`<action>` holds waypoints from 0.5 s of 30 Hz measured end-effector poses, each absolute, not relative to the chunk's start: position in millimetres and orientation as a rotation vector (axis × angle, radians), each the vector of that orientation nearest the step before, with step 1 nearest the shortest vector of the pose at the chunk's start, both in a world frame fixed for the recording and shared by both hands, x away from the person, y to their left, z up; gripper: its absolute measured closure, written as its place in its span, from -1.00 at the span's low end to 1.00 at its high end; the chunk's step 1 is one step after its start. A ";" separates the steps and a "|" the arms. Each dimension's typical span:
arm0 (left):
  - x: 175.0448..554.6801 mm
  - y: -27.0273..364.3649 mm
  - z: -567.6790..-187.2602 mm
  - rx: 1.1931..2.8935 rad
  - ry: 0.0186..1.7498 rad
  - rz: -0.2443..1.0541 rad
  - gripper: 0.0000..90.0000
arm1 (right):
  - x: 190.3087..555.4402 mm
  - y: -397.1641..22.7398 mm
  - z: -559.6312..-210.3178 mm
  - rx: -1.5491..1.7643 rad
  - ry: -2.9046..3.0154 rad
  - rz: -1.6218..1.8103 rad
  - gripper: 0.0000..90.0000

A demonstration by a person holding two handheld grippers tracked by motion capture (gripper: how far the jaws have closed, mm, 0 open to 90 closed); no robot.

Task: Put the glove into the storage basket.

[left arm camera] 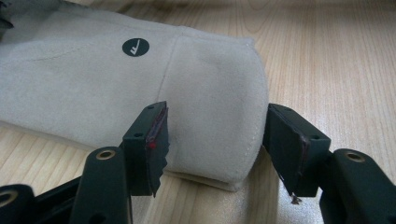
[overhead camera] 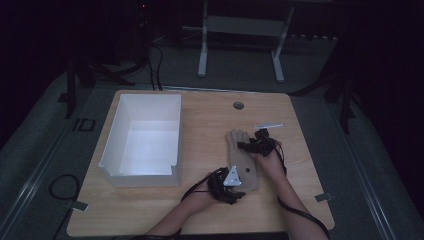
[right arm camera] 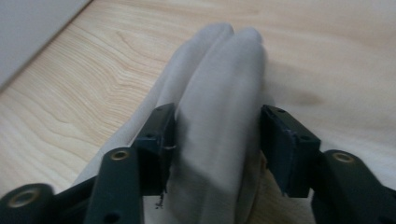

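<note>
A beige glove (overhead camera: 243, 160) lies flat on the wooden table (overhead camera: 295, 180), its fingers pointing away from me. In the left gripper view its cuff (left arm camera: 140, 88) bears a small dark round logo (left arm camera: 135, 47). My left gripper (overhead camera: 240, 192) is at the cuff end, open, with a corner of the cuff between its jaws (left arm camera: 215, 140). My right gripper (overhead camera: 247, 146) is at the finger end. Its jaws straddle two of the glove's fingers (right arm camera: 219, 93) and touch the cloth without squeezing it, so this gripper (right arm camera: 217, 140) is open.
A white open box (overhead camera: 145, 97) with nothing in it stands on the left half of the table. A small white strip (overhead camera: 268, 125) lies just beyond the right gripper. A round cable hole (overhead camera: 238, 105) sits near the far edge. Cables trail from both grippers.
</note>
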State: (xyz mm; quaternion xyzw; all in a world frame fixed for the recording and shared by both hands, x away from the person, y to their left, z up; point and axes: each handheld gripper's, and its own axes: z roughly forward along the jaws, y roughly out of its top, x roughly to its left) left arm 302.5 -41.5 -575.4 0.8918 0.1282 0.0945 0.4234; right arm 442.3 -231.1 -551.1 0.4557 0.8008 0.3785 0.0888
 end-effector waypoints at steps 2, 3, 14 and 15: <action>303.3 -41.2 -575.3 2.234 0.319 0.232 -0.06 | 446.8 -234.7 -554.4 1.425 2.401 1.151 -0.04; 303.3 -41.2 -575.3 2.234 0.319 0.232 -0.06 | 446.8 -234.7 -554.4 1.425 2.401 1.151 -0.04; 300.2 -44.1 -575.4 2.246 0.320 0.286 0.04 | 440.8 -218.9 -547.7 1.319 2.451 1.060 0.54; 300.0 -44.2 -575.4 2.245 0.323 0.291 0.05 | 439.7 -217.6 -547.2 1.312 2.443 1.050 0.54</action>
